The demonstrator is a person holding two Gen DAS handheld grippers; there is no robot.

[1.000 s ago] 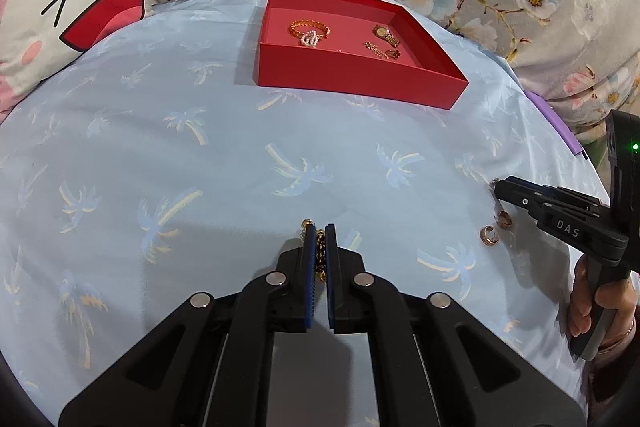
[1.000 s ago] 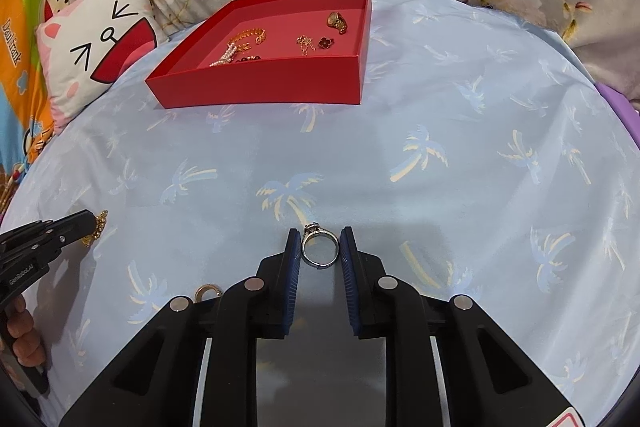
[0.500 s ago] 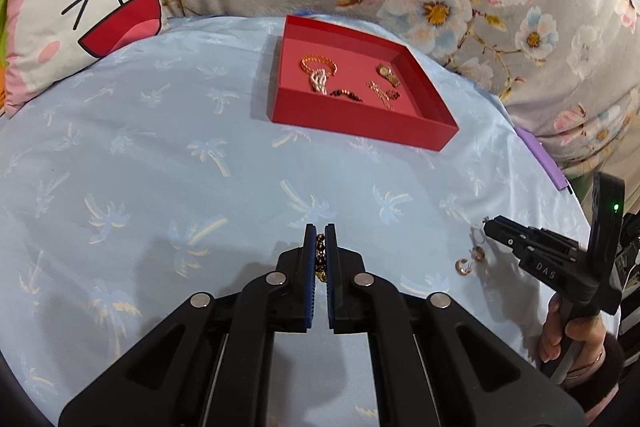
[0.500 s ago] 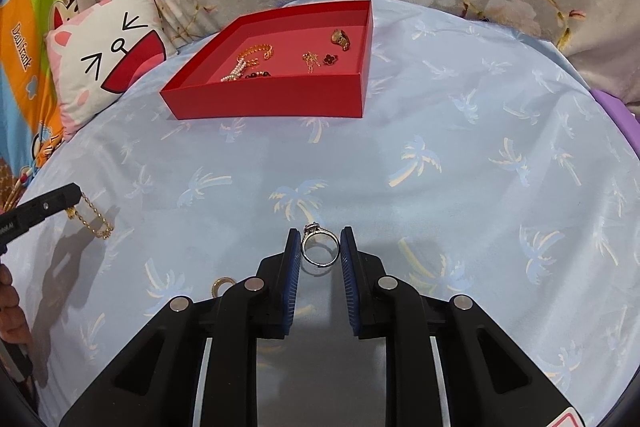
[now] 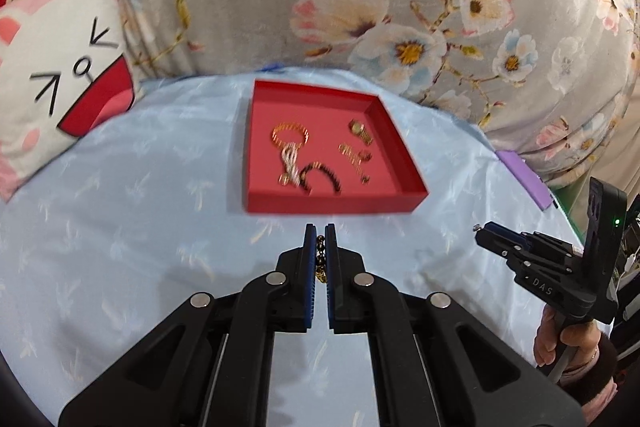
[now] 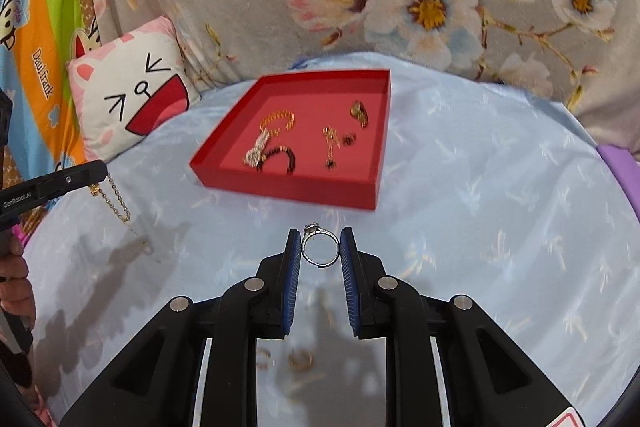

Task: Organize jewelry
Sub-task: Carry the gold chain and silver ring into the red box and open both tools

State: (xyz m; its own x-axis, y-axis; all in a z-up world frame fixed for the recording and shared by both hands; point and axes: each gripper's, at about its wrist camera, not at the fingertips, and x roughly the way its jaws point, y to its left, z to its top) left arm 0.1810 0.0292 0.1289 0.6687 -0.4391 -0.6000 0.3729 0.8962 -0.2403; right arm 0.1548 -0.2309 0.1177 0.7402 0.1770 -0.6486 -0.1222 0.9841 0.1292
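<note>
A red tray on the pale blue bedspread holds several pieces of jewelry: a gold bracelet, a dark bead bracelet and earrings. My left gripper is shut on a gold chain; in the right wrist view the chain hangs from the left gripper's tip. My right gripper is shut on a silver ring, held above the spread in front of the tray. In the left wrist view the right gripper is at the right.
Small gold rings lie on the spread under my right gripper. A cat-face pillow sits at the back left. A floral cover rises behind the tray. A purple object lies at the right edge.
Both grippers have lifted and moved toward the red tray, the chain and ring still held. The tray now looks closer and I see into it from higher up.
</note>
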